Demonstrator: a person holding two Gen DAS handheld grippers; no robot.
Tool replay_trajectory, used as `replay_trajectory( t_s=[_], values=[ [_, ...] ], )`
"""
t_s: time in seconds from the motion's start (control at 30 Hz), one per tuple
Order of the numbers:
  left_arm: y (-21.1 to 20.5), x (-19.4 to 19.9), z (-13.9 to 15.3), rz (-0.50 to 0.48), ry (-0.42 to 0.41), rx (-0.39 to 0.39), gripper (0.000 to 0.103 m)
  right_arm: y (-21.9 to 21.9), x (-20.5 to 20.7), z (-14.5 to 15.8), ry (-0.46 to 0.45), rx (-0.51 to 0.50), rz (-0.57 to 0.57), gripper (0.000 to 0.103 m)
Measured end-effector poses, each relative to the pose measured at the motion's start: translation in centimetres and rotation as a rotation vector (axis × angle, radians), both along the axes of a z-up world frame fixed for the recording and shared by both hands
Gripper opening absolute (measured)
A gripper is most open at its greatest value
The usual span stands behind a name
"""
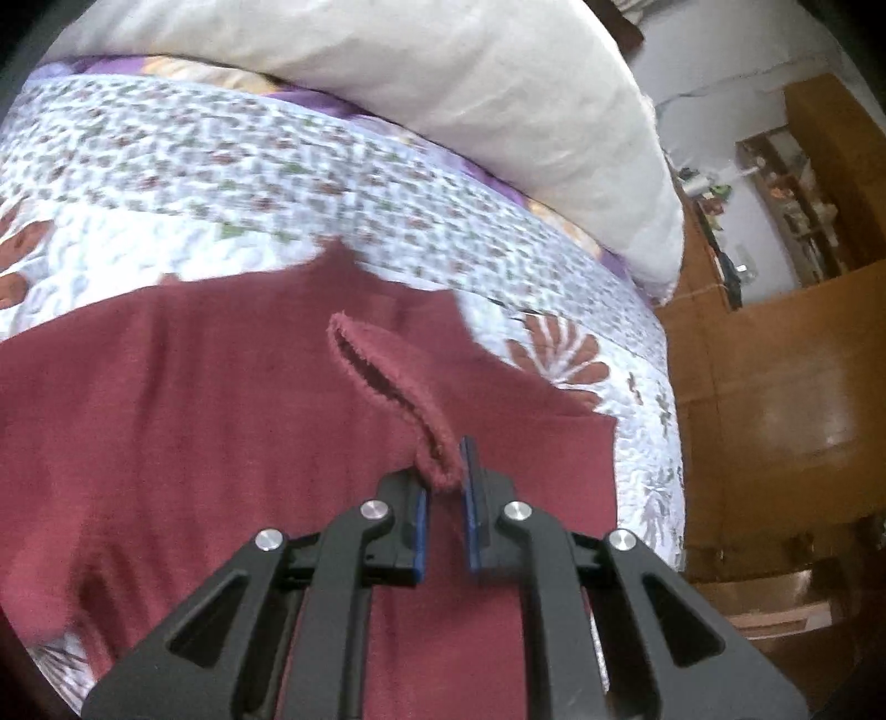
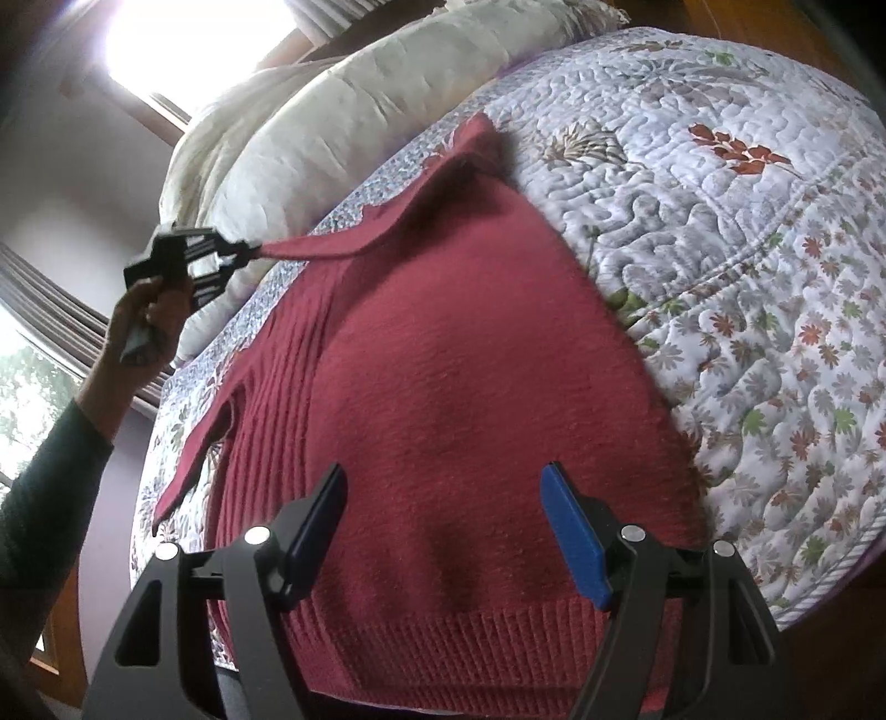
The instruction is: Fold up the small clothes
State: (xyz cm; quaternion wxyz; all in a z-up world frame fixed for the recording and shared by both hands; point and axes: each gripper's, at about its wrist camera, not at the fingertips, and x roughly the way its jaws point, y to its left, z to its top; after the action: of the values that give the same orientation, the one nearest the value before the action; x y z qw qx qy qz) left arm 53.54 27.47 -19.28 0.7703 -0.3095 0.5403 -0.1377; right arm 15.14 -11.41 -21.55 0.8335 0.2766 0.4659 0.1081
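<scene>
A maroon knitted sweater [image 2: 470, 387] lies spread on a quilted bed, its ribbed hem nearest the right wrist camera. My left gripper [image 1: 446, 471] is shut on the cuff of one sleeve [image 1: 387, 382], which loops up from between the blue pads. From the right wrist view, that left gripper [image 2: 252, 253] holds the sleeve [image 2: 332, 243] stretched out to the left, above the bed. The other sleeve [image 2: 194, 454] lies flat at the left. My right gripper [image 2: 443, 471] hovers open over the sweater's lower body, nothing between its fingers.
The floral quilt [image 2: 720, 249] covers the bed, with a bulky white duvet [image 2: 332, 122] along its far side. A person's hand [image 2: 138, 332] holds the left gripper. Wooden furniture [image 1: 775, 387] stands beyond the bed's edge. A bright window [image 2: 166, 33] is behind.
</scene>
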Motion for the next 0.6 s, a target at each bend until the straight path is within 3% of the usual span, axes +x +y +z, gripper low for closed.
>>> replay_trajectory(
  t_s=[0.33,0.6],
  values=[
    [7.8,-2.8,-3.5,0.101,0.044,-0.002,0.008,1.4,0.9,0.0,0.01,-0.013,0.027,0.073],
    [9.9,-4.1,-7.7,0.13,0.108,0.005,0.008,2.6,1.5,0.1,0.015,-0.019,0.043,0.073]
  ],
)
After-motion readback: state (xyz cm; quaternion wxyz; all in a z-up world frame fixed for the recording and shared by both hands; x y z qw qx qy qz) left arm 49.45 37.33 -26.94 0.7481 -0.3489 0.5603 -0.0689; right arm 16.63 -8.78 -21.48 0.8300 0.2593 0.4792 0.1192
